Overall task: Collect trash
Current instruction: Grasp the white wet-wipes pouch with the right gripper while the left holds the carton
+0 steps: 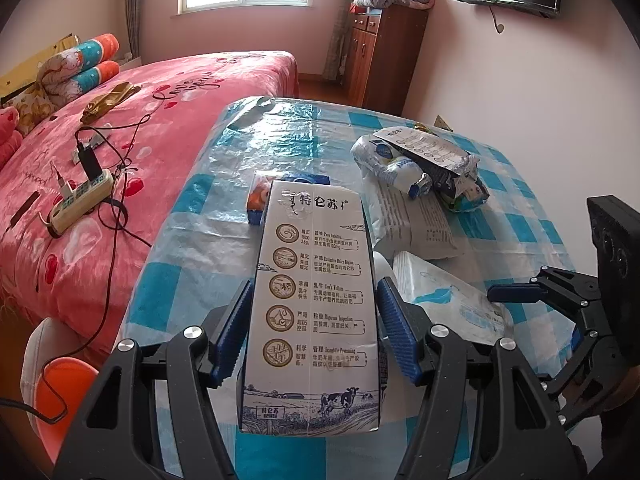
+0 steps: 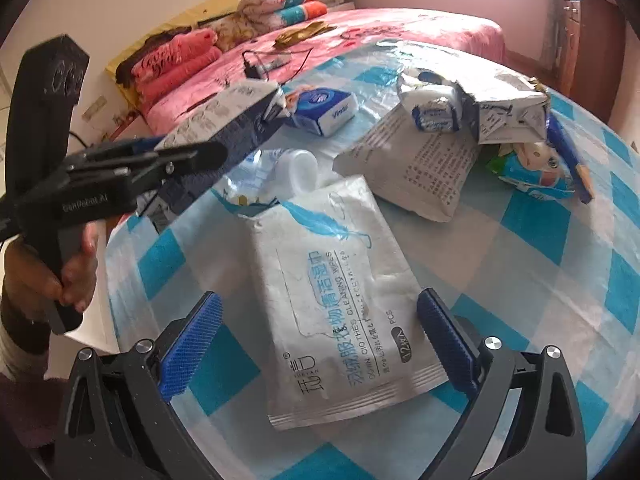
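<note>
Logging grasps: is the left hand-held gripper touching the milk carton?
Touching: the left wrist view shows the left hand-held gripper with both blue pads pressed against the milk carton.

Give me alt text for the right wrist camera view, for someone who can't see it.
The open right gripper hangs over a white wipes packet lying on a blue-and-white checked table. To its left, the left gripper holds a milk carton above the table, with more crumpled packaging behind and a pink bed beyond.

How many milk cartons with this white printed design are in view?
2. One milk carton is clamped in the left gripper. A crushed one lies atop other wrappers farther back. More may be hidden underneath.
</note>
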`<state>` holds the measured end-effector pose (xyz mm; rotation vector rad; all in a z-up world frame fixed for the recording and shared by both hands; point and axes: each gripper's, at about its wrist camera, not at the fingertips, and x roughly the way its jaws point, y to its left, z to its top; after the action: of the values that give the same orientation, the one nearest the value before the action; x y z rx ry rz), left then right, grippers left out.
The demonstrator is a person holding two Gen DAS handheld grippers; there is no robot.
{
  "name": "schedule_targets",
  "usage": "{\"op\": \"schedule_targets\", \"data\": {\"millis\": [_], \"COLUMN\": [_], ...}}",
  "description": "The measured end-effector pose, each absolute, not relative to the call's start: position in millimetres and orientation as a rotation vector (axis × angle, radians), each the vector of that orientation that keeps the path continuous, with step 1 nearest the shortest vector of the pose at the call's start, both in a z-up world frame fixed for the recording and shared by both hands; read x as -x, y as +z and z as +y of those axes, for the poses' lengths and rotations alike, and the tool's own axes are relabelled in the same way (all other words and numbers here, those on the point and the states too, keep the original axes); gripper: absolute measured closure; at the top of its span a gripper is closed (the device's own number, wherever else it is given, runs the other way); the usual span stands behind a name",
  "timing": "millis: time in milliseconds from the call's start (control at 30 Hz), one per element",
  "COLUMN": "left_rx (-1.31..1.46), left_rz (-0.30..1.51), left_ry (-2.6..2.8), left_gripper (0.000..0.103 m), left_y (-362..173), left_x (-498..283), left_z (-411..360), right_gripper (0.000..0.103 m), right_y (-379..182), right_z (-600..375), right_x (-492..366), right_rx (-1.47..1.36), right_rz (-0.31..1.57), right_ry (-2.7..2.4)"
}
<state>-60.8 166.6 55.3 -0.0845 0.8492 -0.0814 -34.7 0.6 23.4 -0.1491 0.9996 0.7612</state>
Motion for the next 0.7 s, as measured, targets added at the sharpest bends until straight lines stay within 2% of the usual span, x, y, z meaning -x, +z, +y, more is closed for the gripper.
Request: {"op": "schedule_targets", "data": {"millis": [400,700], "left_rx": [0.098,0.099], "left_rz": [0.827,0.803], "left_ry": [-0.081,-0.075], "left_gripper": [0.039,0.039], "left_y": [61,66], "left_x": [73,86], "left_z": [170,175], "right_gripper": [0.007,0.018], "right_y": [7,7], "right_z": [9,7], "right_x": [38,49], "right_rx": [0.221,0.191], "right_rz": [0.963,0.953], "right_ry": [0.641,0.584]}}
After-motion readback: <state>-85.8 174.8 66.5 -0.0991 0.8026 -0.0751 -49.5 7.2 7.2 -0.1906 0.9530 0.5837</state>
